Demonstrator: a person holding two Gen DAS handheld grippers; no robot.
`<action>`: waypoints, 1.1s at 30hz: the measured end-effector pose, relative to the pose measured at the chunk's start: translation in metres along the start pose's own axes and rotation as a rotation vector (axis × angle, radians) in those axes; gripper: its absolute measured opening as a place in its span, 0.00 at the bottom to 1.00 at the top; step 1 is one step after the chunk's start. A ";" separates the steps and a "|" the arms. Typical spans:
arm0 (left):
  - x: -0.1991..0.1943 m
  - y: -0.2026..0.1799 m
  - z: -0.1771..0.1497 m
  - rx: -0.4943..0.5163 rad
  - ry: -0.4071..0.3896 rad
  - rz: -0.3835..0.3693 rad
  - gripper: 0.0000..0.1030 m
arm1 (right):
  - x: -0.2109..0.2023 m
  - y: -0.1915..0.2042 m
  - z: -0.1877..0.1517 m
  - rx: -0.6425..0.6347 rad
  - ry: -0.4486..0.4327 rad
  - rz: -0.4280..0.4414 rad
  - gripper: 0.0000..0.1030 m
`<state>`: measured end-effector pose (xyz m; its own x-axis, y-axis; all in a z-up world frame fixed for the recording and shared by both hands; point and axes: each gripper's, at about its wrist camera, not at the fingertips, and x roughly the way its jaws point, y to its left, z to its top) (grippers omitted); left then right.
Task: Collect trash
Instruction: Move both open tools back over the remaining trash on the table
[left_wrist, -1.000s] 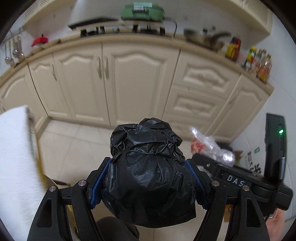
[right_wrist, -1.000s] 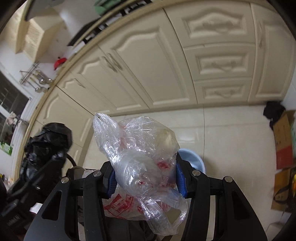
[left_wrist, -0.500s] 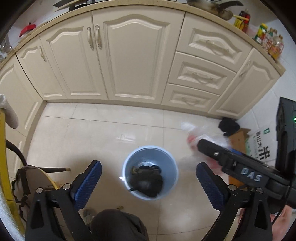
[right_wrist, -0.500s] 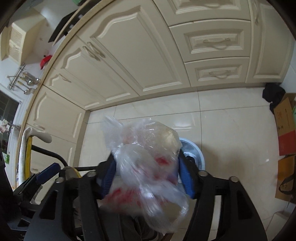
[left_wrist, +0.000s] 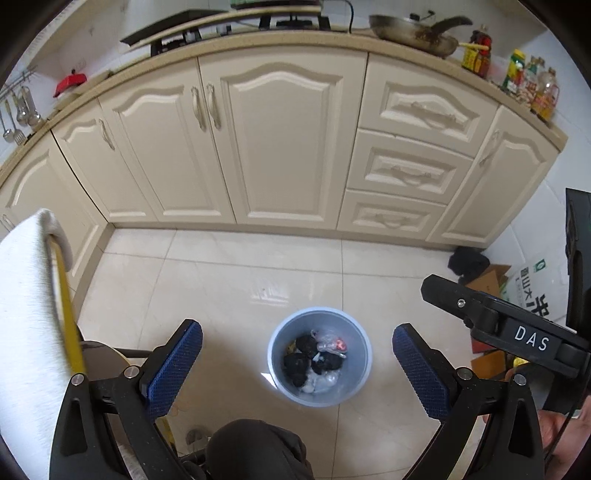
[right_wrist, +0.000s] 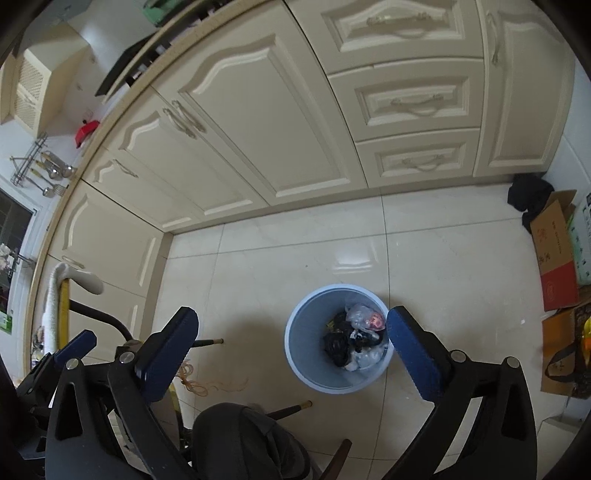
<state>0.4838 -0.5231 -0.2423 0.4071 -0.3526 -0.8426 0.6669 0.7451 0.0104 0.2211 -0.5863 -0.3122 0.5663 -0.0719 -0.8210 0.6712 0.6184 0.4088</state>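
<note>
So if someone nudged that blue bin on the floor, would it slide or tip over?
The blue bin would probably slide: it stands on glossy floor tiles. It likely weighs little, holding only crumpled black bags and a clear plastic bag. A low push seems unlikely to tip it; a push at the rim might.

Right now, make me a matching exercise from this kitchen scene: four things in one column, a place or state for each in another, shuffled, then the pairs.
Things:
1. bin
2. clear bag
3. pan
4. left hand-held gripper

Places or states:
A. on the countertop
B. open, holding nothing
C. standing on the floor tiles
D. lying inside the bin on black bags

Pairs: 1-C, 2-D, 3-A, 4-B
</note>
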 end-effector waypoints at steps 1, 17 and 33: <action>-0.007 0.000 -0.003 -0.002 -0.012 0.001 0.99 | -0.005 0.003 0.000 -0.004 -0.008 0.002 1.00; -0.160 0.054 -0.073 -0.099 -0.239 -0.006 0.99 | -0.094 0.098 -0.009 -0.155 -0.167 0.080 1.00; -0.352 0.151 -0.226 -0.306 -0.520 0.126 0.99 | -0.169 0.264 -0.065 -0.448 -0.293 0.281 1.00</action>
<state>0.3002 -0.1592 -0.0658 0.7736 -0.4238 -0.4710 0.4157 0.9005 -0.1274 0.2716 -0.3595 -0.0913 0.8437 -0.0309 -0.5359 0.2458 0.9098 0.3345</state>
